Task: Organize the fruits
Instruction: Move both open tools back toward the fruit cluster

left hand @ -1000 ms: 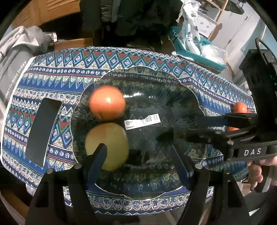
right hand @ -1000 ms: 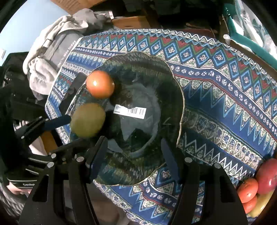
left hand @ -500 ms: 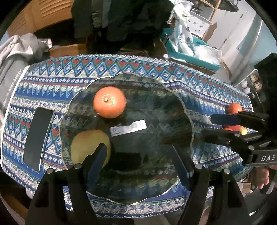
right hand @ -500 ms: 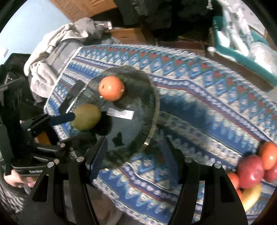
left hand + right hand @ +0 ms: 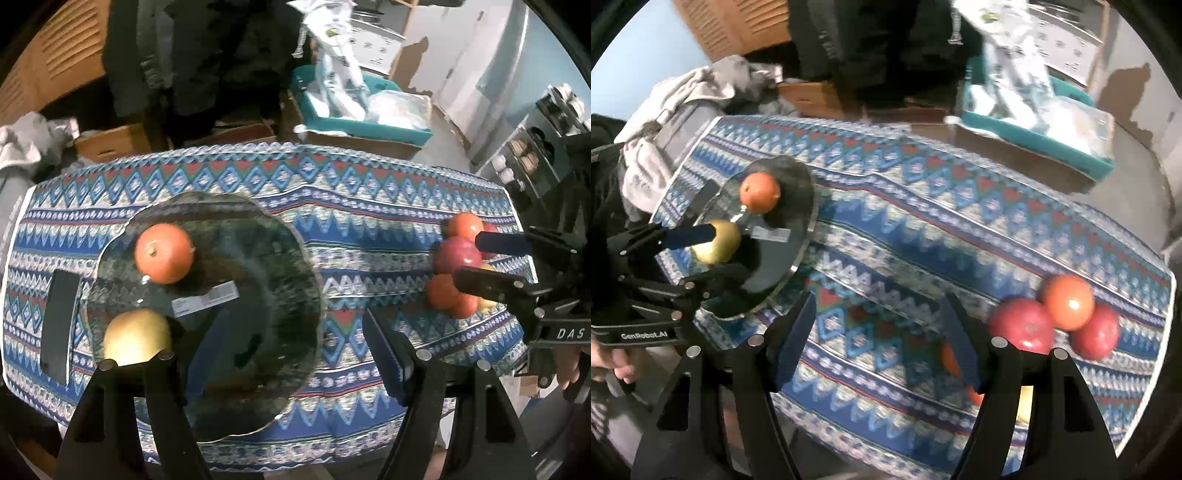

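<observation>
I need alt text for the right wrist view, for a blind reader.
The open, empty right hand-held gripper hangs over a patterned tablecloth, its jaws opening. A glass plate at left holds an orange and a yellow fruit; red fruits lie at right.

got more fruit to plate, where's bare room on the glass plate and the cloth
The right half of the glass plate is bare; orange and yellow fruit fill its left. The cloth is bare from the plate to the crowded fruit pile.
</observation>
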The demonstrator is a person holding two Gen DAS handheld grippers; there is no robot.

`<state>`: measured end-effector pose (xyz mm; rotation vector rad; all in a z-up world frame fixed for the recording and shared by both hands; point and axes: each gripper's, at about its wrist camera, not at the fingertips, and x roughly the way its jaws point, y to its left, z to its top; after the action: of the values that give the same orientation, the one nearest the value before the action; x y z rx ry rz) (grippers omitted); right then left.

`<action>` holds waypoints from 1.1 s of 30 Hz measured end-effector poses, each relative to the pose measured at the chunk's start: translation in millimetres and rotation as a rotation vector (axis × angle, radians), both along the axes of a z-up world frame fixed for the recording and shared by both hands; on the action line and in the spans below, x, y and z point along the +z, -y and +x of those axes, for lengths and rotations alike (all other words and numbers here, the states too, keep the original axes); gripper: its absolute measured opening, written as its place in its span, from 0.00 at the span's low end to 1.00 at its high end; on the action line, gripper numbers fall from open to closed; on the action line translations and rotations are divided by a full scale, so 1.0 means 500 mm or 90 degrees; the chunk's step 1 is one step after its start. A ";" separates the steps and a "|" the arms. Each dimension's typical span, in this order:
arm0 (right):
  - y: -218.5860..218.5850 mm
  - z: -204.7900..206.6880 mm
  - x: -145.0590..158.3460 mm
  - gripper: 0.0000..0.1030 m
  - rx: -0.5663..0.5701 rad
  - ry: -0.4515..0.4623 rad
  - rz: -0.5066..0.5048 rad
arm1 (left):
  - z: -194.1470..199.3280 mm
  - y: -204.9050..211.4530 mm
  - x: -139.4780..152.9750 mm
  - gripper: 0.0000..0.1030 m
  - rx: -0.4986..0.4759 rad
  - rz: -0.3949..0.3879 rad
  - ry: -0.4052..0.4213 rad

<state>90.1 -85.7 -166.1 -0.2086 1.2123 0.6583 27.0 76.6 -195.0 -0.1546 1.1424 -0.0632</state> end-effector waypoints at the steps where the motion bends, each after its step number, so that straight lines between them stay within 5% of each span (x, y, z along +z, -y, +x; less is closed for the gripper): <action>1: 0.017 0.001 0.003 0.69 -0.009 0.002 -0.003 | 0.002 0.010 0.003 0.74 -0.003 0.002 0.000; 22: 0.266 0.021 -0.045 0.70 -0.133 -0.016 -0.026 | 0.055 0.198 -0.001 0.74 -0.102 -0.009 -0.013; 33: 0.323 0.031 -0.136 0.70 -0.171 -0.069 -0.055 | 0.096 0.255 -0.048 0.74 -0.133 -0.018 -0.040</action>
<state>105.8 -247.1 -234.4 -0.0804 1.3461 0.3879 74.9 -50.7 -218.8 -0.0618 1.2183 -0.2607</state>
